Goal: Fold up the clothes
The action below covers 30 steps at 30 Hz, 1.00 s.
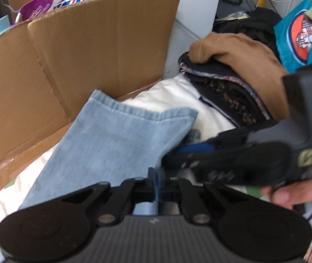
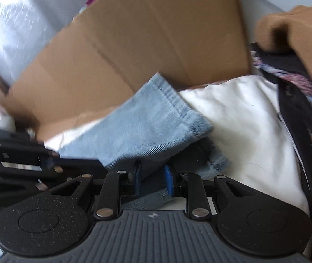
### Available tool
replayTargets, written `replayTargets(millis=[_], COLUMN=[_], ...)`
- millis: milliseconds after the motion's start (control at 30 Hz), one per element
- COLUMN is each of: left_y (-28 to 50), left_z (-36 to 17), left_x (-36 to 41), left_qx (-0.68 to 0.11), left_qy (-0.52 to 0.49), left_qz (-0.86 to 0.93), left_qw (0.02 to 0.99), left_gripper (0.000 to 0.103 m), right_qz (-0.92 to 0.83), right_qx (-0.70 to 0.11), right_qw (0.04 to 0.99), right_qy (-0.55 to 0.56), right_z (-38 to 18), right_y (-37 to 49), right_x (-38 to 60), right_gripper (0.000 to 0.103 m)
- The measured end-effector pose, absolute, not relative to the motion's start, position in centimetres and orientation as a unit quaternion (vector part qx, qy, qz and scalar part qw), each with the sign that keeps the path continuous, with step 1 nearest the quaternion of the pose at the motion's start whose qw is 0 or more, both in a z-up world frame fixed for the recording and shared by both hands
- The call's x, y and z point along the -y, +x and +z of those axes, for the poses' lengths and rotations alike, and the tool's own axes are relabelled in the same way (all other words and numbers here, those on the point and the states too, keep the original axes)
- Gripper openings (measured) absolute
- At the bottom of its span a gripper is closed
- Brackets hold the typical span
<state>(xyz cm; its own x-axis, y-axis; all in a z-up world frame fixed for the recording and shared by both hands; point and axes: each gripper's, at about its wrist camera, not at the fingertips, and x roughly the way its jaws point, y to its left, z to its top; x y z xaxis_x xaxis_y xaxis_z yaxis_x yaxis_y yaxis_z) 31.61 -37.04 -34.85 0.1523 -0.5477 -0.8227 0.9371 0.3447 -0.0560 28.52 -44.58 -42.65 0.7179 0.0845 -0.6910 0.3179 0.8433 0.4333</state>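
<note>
Light blue jeans (image 1: 112, 142) lie on a white cloth surface (image 1: 171, 96), one leg reaching away toward its hem. My left gripper (image 1: 157, 186) is shut on the near edge of the denim. My right gripper (image 1: 199, 160) comes in from the right, blurred, with a hand (image 1: 291, 195) behind it. In the right wrist view the jeans (image 2: 147, 127) bunch between the blue pads (image 2: 169, 182) of my right gripper (image 2: 153, 180), which is closed on a thick fold of them. The left gripper (image 2: 24, 164) shows at the left edge.
An open cardboard box (image 1: 68, 65) stands just behind the jeans. A pile of clothes sits to the right, with a brown garment (image 1: 239, 50) on top of dark patterned ones (image 1: 232, 92). A teal bag (image 1: 298, 35) lies at the far right.
</note>
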Motion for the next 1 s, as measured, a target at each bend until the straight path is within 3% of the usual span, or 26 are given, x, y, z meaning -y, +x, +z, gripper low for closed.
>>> replayTargets(millis=[333, 433, 500, 567, 800, 900, 1000], left_y=[31.5, 31.4, 31.2, 30.8, 30.2, 30.0, 29.5], left_z=[-37.1, -37.6, -37.7, -37.6, -36.8, -36.6, -37.0], left_x=[36.0, 33.9, 32.0, 30.1, 22.8, 20.1, 18.6], left_qx=[-0.437, -0.454, -0.458, -0.457, -0.467, -0.467, -0.475], left_qy=[0.201, 0.176, 0.166, 0.170, 0.162, 0.161, 0.165], left_qz=[-0.537, -0.531, -0.521, -0.508, -0.444, -0.418, -0.397], left_qw=[0.693, 0.693, 0.701, 0.710, 0.747, 0.763, 0.768], left_gripper=[0.001, 0.016, 0.040, 0.049, 0.063, 0.070, 0.070], right_qz=[-0.071, -0.068, -0.074, -0.084, -0.144, -0.171, -0.188], right_qx=[-0.413, -0.416, -0.414, -0.408, -0.400, -0.403, -0.405], right_qw=[0.880, 0.880, 0.885, 0.888, 0.883, 0.874, 0.860], right_qy=[0.222, 0.218, 0.202, 0.194, 0.199, 0.213, 0.247], right_z=[-43.9, -43.8, -43.7, -43.7, -43.3, -42.9, -43.3], right_y=[28.3, 28.3, 28.5, 28.8, 29.1, 28.5, 28.1], right_x=[45.1, 45.4, 45.2, 45.2, 44.6, 44.4, 45.2], right_gripper=[0.026, 0.026, 0.026, 0.026, 0.025, 0.031, 0.041])
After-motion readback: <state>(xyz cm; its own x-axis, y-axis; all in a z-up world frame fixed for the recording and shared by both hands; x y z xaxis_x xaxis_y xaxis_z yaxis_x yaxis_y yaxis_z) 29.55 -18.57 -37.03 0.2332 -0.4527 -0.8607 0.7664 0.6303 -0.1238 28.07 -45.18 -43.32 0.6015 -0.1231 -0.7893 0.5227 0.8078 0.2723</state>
